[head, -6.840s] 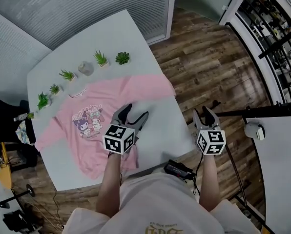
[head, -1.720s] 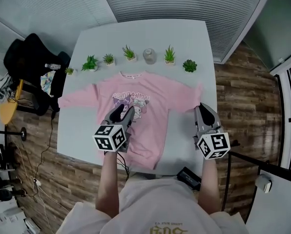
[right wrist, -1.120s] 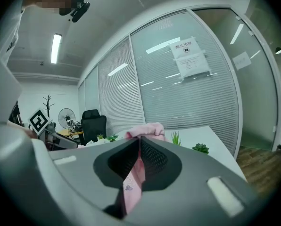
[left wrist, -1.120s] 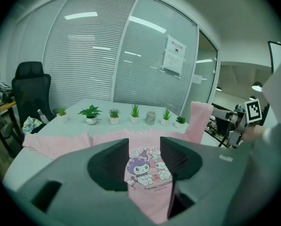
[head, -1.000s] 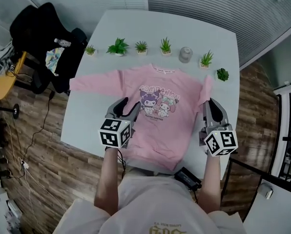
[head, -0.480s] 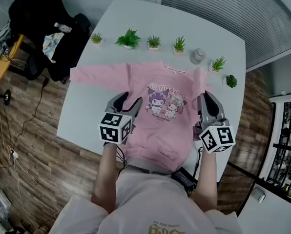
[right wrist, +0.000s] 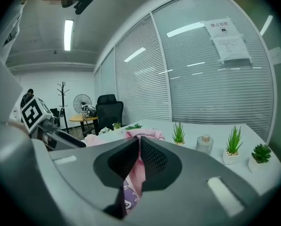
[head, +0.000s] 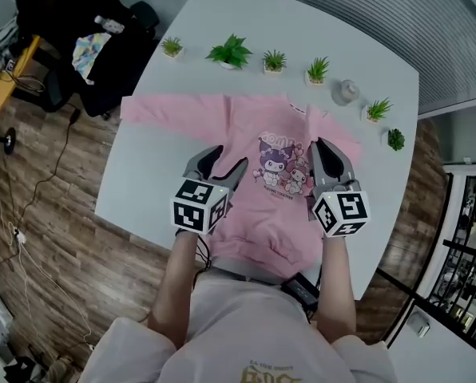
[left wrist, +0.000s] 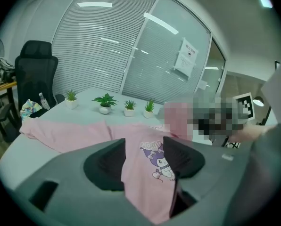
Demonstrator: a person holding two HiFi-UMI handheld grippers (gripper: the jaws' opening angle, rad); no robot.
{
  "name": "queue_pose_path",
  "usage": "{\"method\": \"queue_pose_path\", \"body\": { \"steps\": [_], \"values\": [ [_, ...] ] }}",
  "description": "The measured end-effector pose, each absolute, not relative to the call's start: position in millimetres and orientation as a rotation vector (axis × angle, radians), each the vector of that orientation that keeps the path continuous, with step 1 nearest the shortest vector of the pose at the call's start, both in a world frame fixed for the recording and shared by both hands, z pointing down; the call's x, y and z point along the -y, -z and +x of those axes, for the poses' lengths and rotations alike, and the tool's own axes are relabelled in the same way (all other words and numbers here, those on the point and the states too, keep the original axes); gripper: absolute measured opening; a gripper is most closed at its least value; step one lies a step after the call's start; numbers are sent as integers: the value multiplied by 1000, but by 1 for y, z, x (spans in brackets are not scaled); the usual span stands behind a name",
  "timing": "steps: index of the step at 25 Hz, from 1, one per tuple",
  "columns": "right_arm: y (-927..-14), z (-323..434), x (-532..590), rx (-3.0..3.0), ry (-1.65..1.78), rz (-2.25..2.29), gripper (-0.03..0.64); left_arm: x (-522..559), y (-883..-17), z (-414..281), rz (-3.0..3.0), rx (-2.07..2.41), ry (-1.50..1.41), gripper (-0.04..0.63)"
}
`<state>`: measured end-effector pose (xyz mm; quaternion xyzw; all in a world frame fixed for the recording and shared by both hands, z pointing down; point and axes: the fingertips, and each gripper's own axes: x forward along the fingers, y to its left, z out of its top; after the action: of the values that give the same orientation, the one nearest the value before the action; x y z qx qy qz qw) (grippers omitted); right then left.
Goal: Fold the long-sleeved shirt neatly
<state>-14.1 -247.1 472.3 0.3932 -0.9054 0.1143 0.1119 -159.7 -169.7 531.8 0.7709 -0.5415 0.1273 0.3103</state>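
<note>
A pink long-sleeved shirt (head: 254, 214) with a cartoon print lies face up on the white table (head: 142, 190). Its left sleeve (head: 170, 110) stretches flat toward the table's left edge. My right gripper (head: 319, 146) is shut on the right sleeve, holding it over the printed chest; pink cloth (right wrist: 136, 182) shows pinched between the pads. My left gripper (head: 227, 159) hovers over the shirt's left side, open. Its jaws have just been opening, and only the flat shirt (left wrist: 145, 173) shows below the gap.
Several small potted plants (head: 232, 52) and a grey jar (head: 347, 91) line the table's far edge. A black office chair (head: 70, 46) stands off the left corner. A black device (head: 302, 290) sits at the near edge by the person's body. Wood floor surrounds the table.
My right gripper has moved left, carrying the right sleeve from the table's right side onto the shirt's chest. My left gripper has shifted slightly over the shirt with its jaws wider.
</note>
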Motion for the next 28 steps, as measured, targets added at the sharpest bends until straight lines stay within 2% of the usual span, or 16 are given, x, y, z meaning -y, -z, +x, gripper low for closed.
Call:
{"method": "queue_pose_path", "body": {
  "steps": [10,16,17,18,19,23,28],
  "values": [
    [-511,-60,265,2552,-244,1148,25,172,-544,-183,2005,1419,-309,258],
    [-564,-92,260,2332,88,940,26,172,-550,-189,1988,1428,-285,259],
    [-577,-97,257,2287,122,869,60,172,-551,-189,1985,1426,-284,259],
    [-589,-102,253,2254,132,802,141,170,-552,-190,1983,1425,-286,259],
    [-597,-107,248,2238,131,753,193,169,-553,-190,1983,1422,-289,259],
    [-594,-106,240,2272,53,781,195,163,-554,-189,1981,1418,-293,258],
    [-584,-83,236,2345,-234,921,215,161,-555,-190,1980,1428,-298,259]
  ]
}}
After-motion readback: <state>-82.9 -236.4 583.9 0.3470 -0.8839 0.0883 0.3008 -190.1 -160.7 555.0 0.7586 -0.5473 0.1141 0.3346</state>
